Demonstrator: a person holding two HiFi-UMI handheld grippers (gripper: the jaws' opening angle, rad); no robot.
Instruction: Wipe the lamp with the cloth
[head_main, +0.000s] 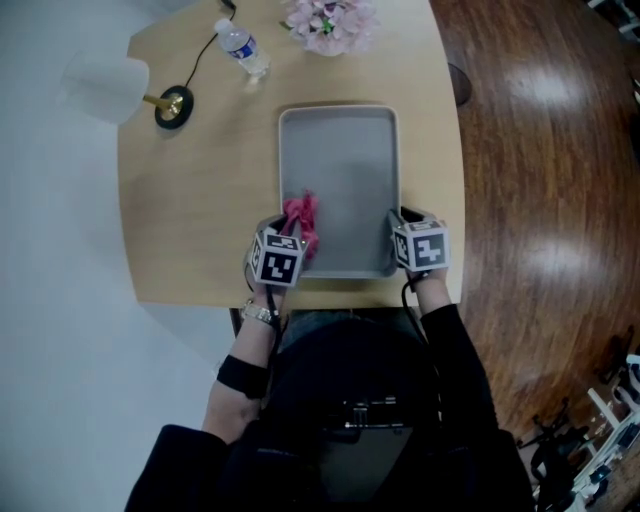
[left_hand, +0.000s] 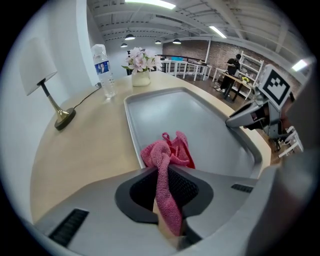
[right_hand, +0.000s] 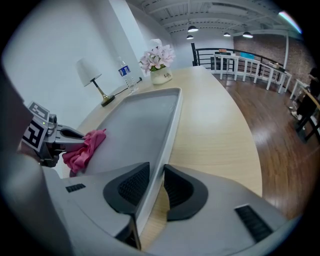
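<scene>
Tan wood table (head_main: 190, 200) is filling the head view, pale floor at left. Left gripper (left_hand: 167, 192) is pinching the pink terry cloth (left_hand: 167, 155) between nearly closed jaws, with the soft bunch hanging over the lower left corner of the smooth grey tray (left_hand: 150, 107). Right gripper (right_hand: 155, 187) is clamping the tray's right rim. Lamp (head_main: 110, 88) is standing well apart at upper left, stem upright, with a white shade and a brass stem on a round base. Left gripper is nearer, so the cloth is needing to go up-left. Clear plastic bottle (head_main: 243, 48) and flowers (head_main: 330, 22) are sitting along the top edge.
</scene>
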